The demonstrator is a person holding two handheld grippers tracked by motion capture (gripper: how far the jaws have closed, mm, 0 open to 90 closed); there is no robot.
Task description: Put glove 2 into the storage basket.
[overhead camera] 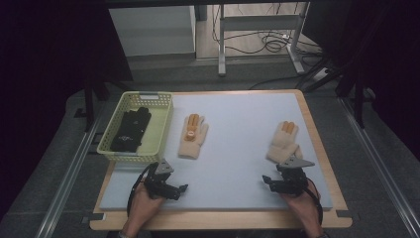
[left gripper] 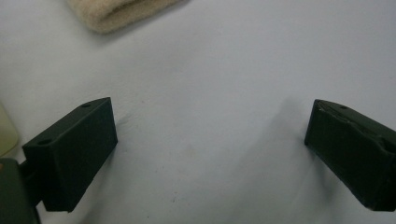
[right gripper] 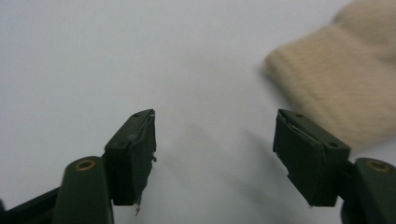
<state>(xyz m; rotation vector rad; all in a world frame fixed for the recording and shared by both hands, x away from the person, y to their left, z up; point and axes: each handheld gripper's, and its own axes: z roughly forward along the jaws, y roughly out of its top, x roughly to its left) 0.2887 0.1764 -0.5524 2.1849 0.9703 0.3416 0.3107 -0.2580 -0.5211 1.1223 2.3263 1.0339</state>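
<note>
Two cream knitted gloves with orange fingertips lie flat on the pale mat (overhead camera: 237, 148): one glove (overhead camera: 193, 135) beside the basket, the other glove (overhead camera: 283, 141) near the right edge. My left gripper (overhead camera: 177, 190) hovers low over the mat in front of the left glove. It is open and nothing is between its jaws (left gripper: 210, 140); that glove's cuff (left gripper: 116, 11) lies ahead. My right gripper (overhead camera: 270, 183) sits just in front of the right glove. It stands open over bare mat (right gripper: 215, 140), with the cuff (right gripper: 336, 84) off to its right, apart from the jaws.
A yellow perforated basket (overhead camera: 161, 130) holding black gloves (overhead camera: 131, 129) stands at the mat's left edge; its wall (left gripper: 5, 133) shows beside my left jaw. The mat rests on a wooden table (overhead camera: 327, 163). Table legs and cables are beyond the far edge.
</note>
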